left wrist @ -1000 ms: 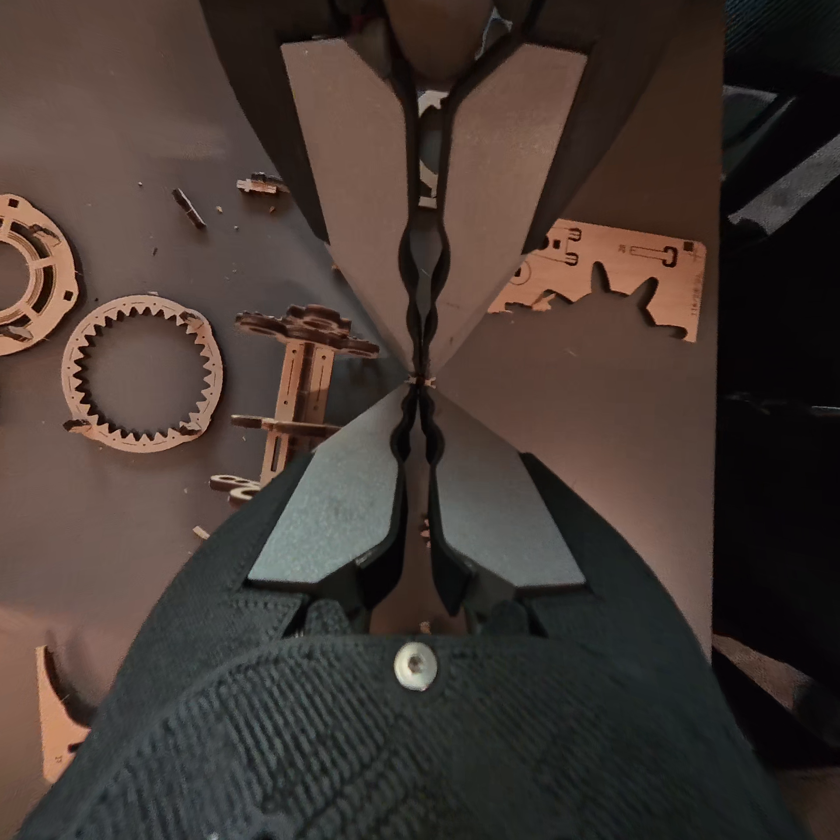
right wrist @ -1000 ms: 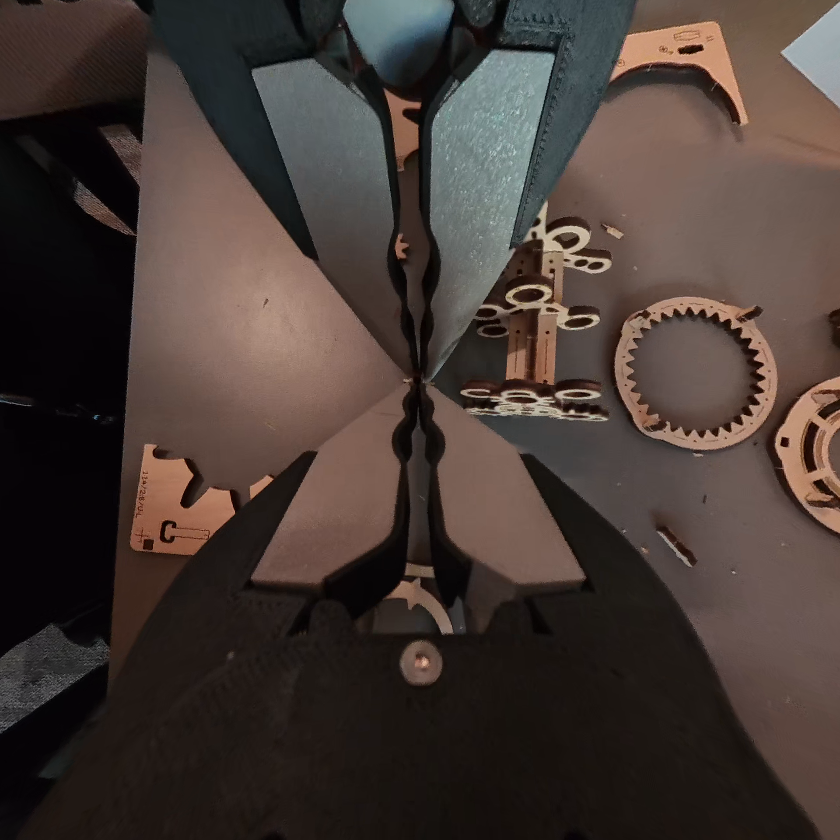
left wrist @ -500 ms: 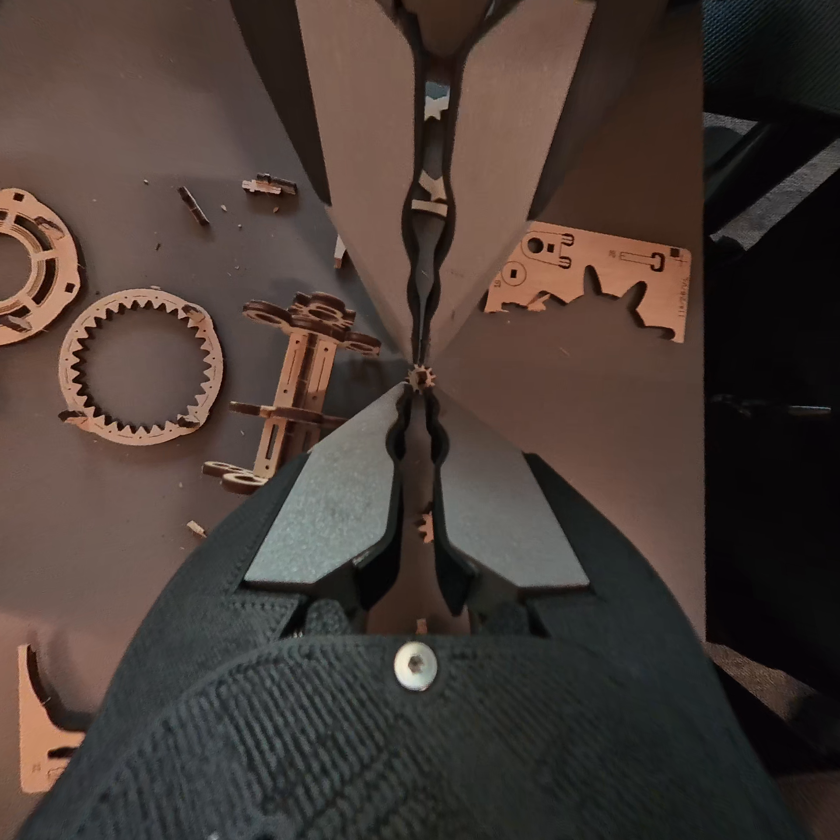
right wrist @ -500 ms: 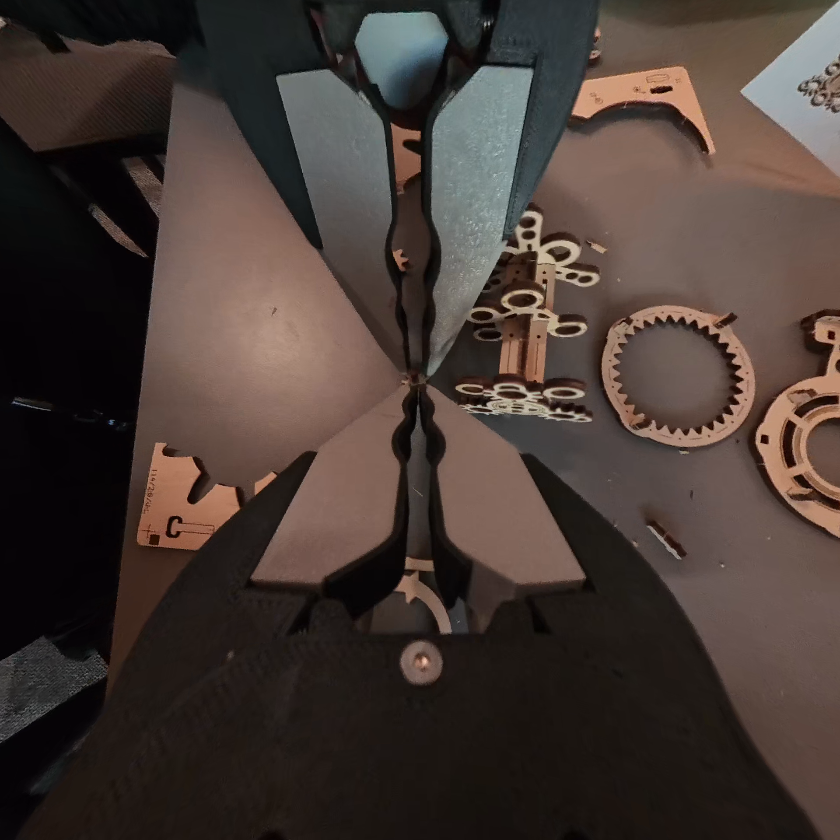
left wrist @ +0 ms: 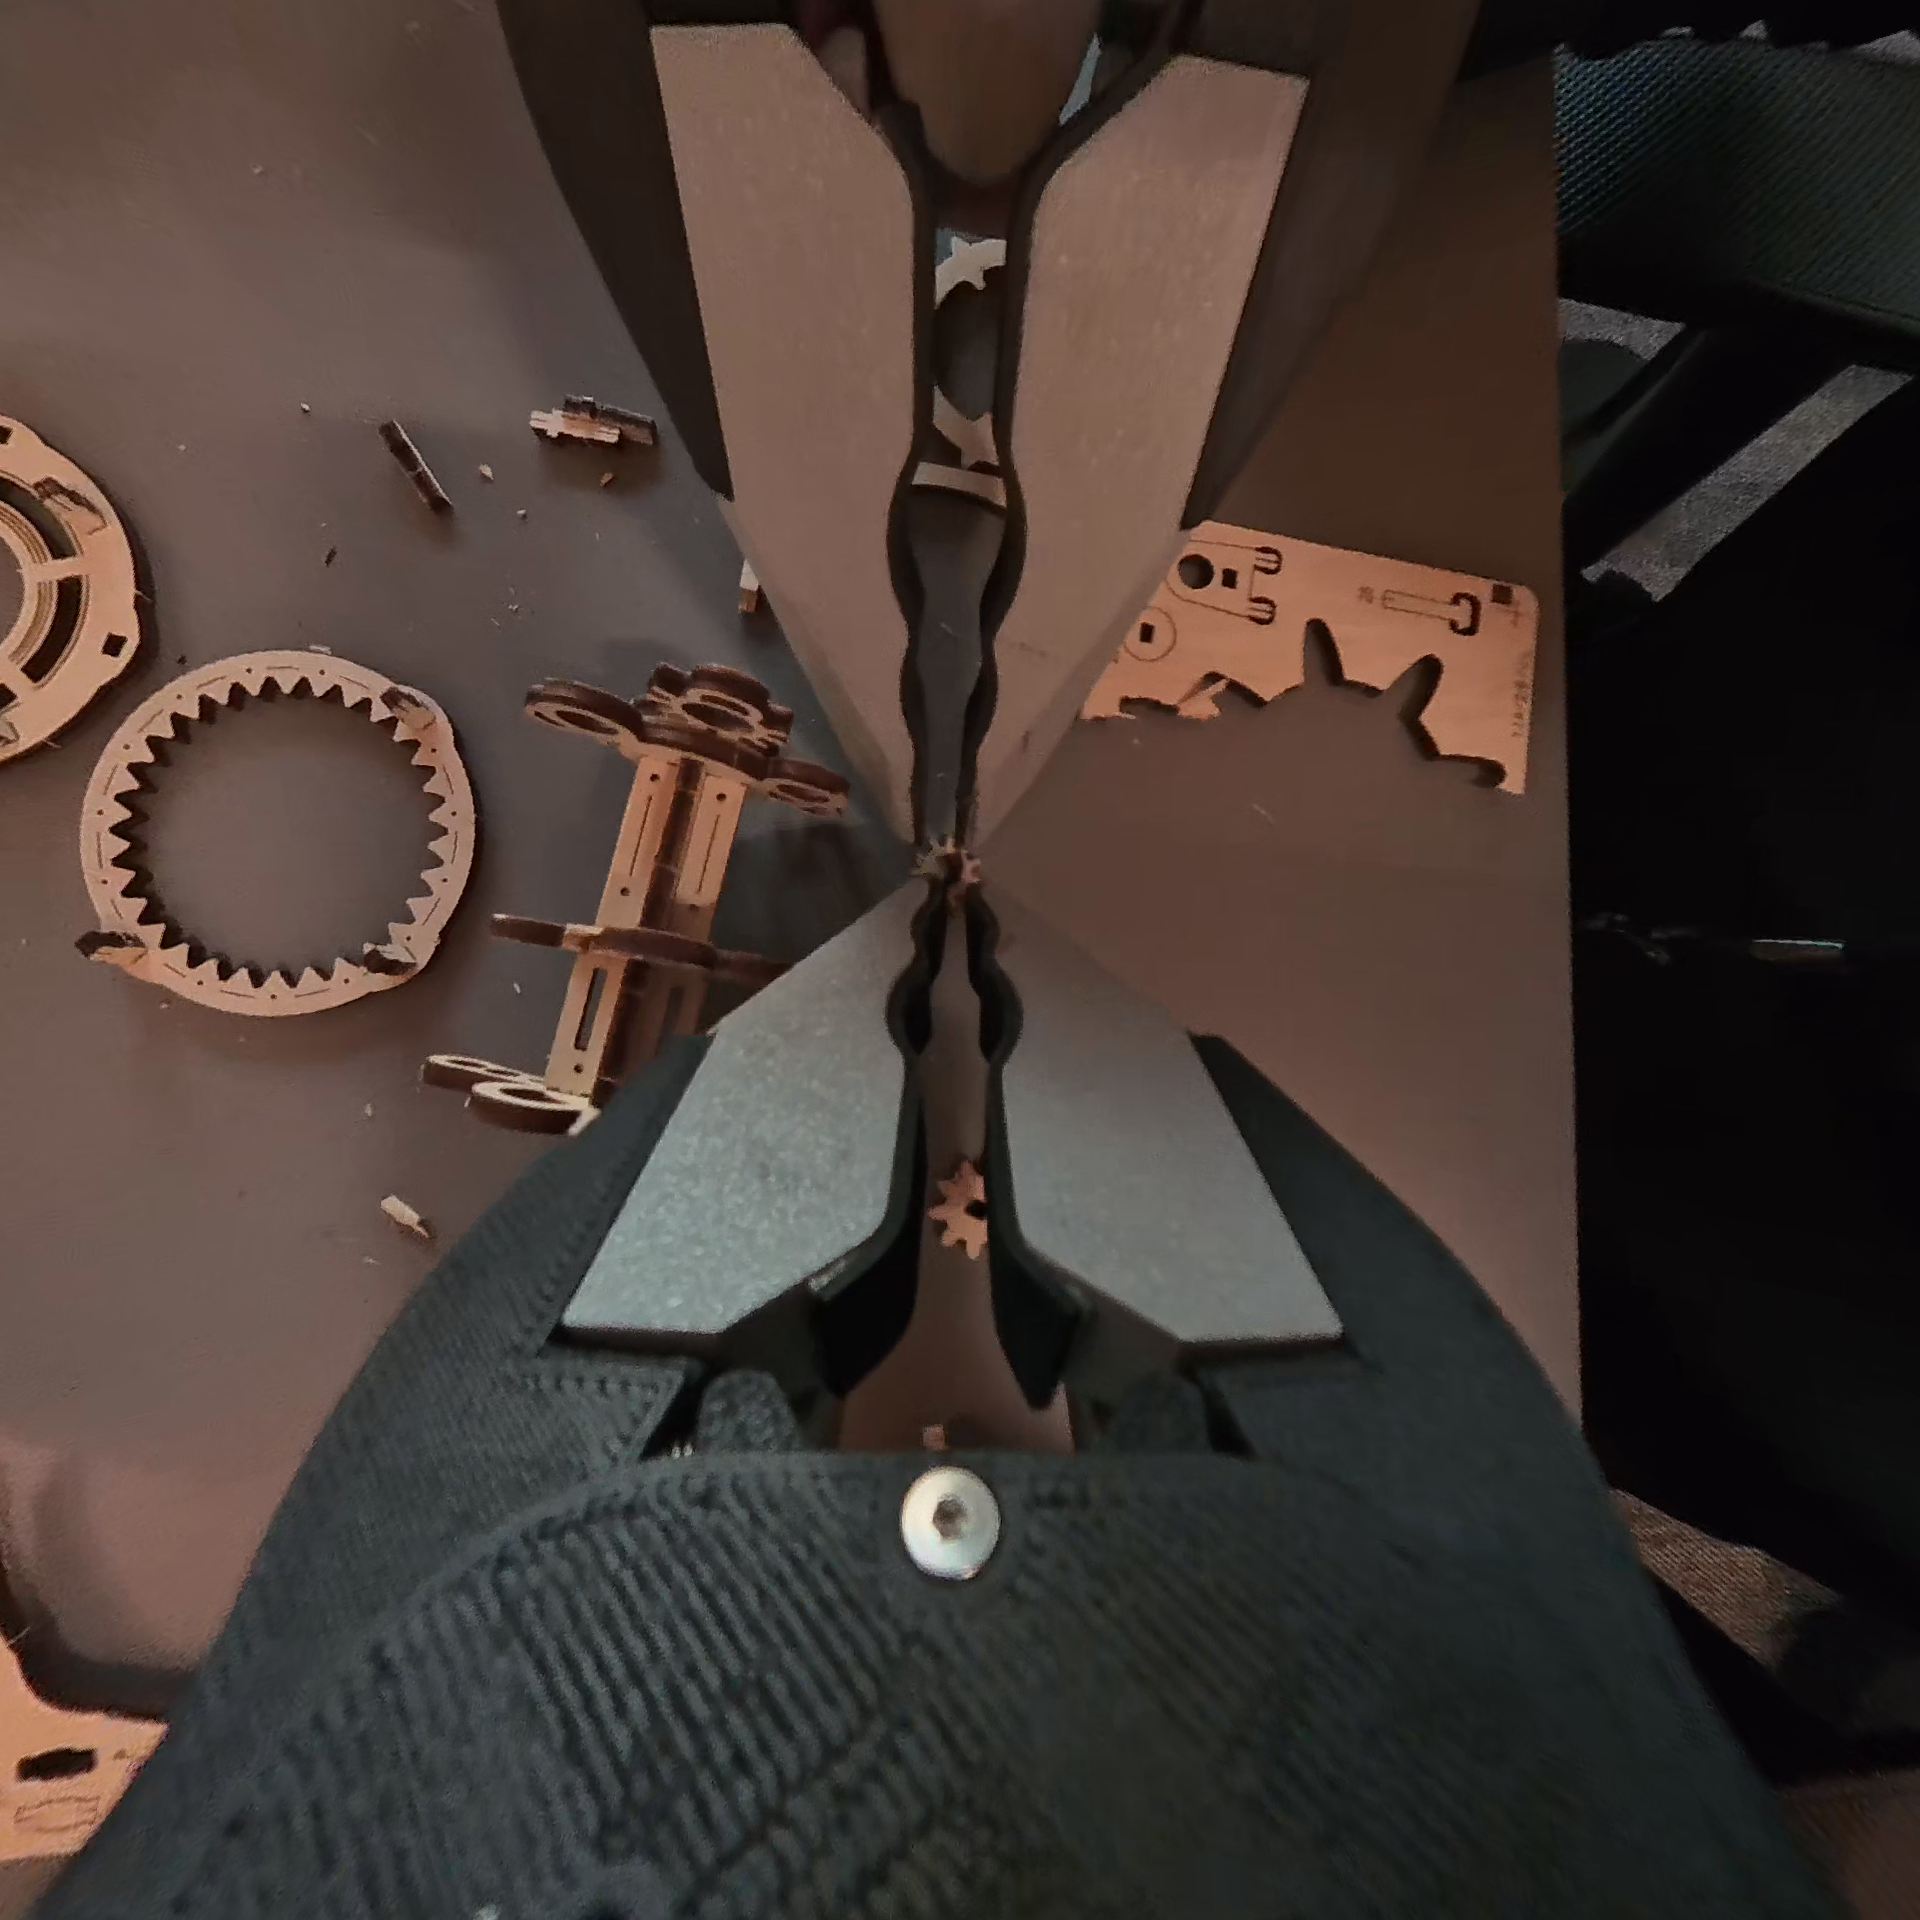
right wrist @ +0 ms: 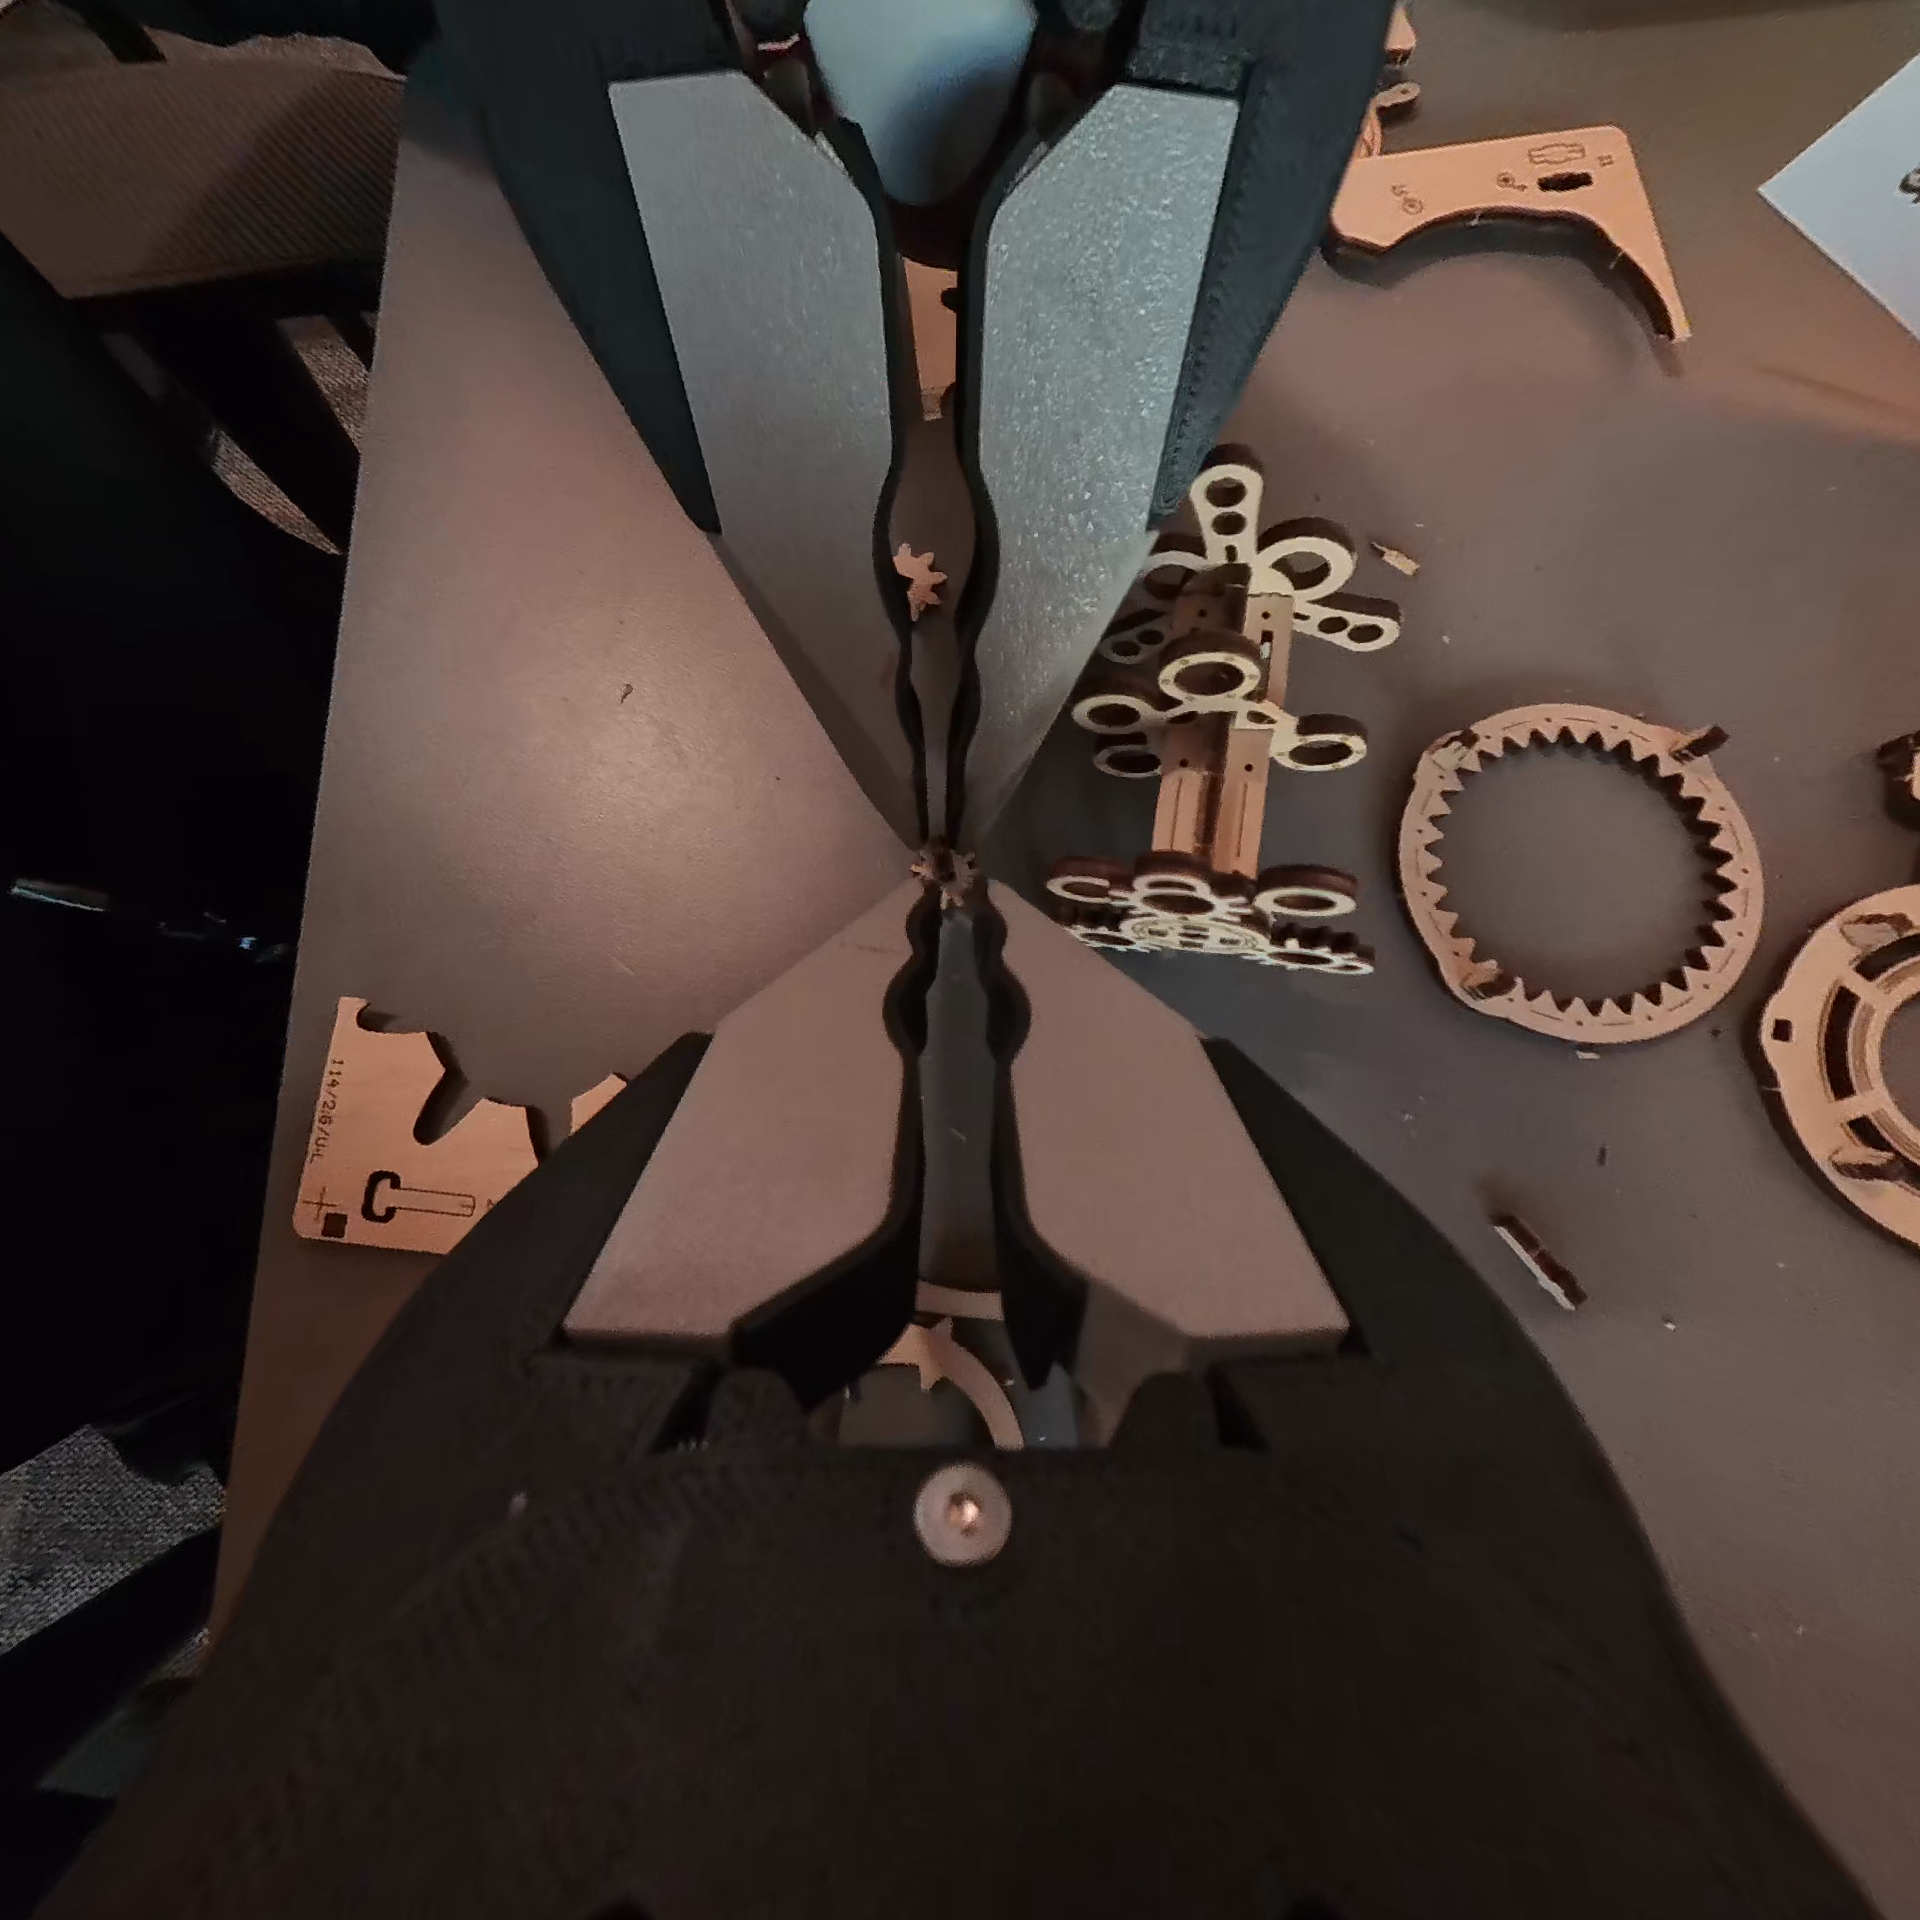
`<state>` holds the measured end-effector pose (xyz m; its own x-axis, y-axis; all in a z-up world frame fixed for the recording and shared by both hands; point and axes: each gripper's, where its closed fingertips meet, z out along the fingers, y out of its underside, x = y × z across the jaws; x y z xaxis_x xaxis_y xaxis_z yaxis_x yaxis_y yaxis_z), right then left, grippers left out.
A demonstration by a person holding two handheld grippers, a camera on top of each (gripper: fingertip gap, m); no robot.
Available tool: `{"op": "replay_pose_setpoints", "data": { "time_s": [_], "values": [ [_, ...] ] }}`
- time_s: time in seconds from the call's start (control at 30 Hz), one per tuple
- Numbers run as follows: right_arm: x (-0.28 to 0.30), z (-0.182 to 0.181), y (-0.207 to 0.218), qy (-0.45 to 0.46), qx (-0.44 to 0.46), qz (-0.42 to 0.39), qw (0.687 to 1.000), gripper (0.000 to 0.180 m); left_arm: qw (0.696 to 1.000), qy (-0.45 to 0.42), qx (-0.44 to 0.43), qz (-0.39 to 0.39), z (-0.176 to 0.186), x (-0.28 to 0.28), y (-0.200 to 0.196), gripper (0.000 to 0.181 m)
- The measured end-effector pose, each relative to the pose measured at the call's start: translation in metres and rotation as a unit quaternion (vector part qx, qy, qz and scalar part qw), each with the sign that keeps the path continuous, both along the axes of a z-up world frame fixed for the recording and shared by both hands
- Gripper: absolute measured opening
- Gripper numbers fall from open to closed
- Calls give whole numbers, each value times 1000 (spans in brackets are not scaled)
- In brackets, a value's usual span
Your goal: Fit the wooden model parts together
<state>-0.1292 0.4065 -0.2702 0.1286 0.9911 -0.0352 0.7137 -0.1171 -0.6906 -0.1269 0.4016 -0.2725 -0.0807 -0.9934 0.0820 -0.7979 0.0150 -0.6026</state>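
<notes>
My left gripper (left wrist: 948,902) and right gripper (right wrist: 948,902) meet tip to tip above the dark table. A tiny wooden gear (left wrist: 948,862) sits pinched where the tips meet, face-on; it also shows in the right wrist view (right wrist: 943,864). Both grippers are shut with only a thin slit between the fingers. The right gripper (left wrist: 948,826) comes in from the top of the left wrist view. A second small gear (left wrist: 958,1210) lies on the table below. A wooden shaft assembly with lobed plates (left wrist: 665,862) lies just to the left; it also shows in the right wrist view (right wrist: 1221,769).
A toothed wooden ring (left wrist: 109,821) (right wrist: 1740,883) and a round spoked frame (left wrist: 62,623) (right wrist: 1849,1091) lie beyond the assembly. Cut-out scrap sheets (left wrist: 1351,644) (right wrist: 1507,197) and small offcuts (left wrist: 416,468) lie around. The table edge (left wrist: 1558,935) drops to dark floor. Both grippers' tips are close together, under 4 cm apart.
The tiny gear between the tips showed edge-on a second ago and now shows its face. Both grippers stayed shut and tip to tip, shifting only slightly over the table.
</notes>
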Motion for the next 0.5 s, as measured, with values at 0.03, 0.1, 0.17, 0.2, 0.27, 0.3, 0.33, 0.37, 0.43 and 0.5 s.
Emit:
{"op": "replay_pose_setpoints", "data": {
  "time_s": [0.03,0.1,0.17,0.2,0.27,0.3,0.33,0.37,0.43,0.5],
  "values": [
    [-1,0,-1,0,-1,3,1000,2,1000,1,-1,0,-1,0,0,1],
    [-1,-1,-2,-2,0,6,1000,1,1000,2,0,1,-2,-1,0,2],
    [-2,-1,-2,-4,3,7,1000,0,1000,-3,-4,2,-1,1,0,0],
    [-2,-2,-2,-4,3,8,1000,0,1000,-5,-3,3,-1,1,0,0],
    [-3,-2,-2,-6,4,8,1000,0,1000,-2,-1,4,-1,1,2,0],
    [-3,-2,-1,-7,4,9,1000,0,1000,-2,-1,5,-1,2,2,0],
    [-3,-2,-1,-7,3,9,1000,0,1000,-2,-2,5,-1,2,2,0],
    [-3,-2,-1,-7,3,10,1000,0,1000,-2,-2,5,-1,2,1,0],
    [-3,-3,-1,-7,3,10,1000,0,1000,-3,-1,5,-1,2,1,0],
    [-3,-3,-1,-10,4,11,1000,0,1000,-3,-2,5,-1,2,2,0]
  ]
}}
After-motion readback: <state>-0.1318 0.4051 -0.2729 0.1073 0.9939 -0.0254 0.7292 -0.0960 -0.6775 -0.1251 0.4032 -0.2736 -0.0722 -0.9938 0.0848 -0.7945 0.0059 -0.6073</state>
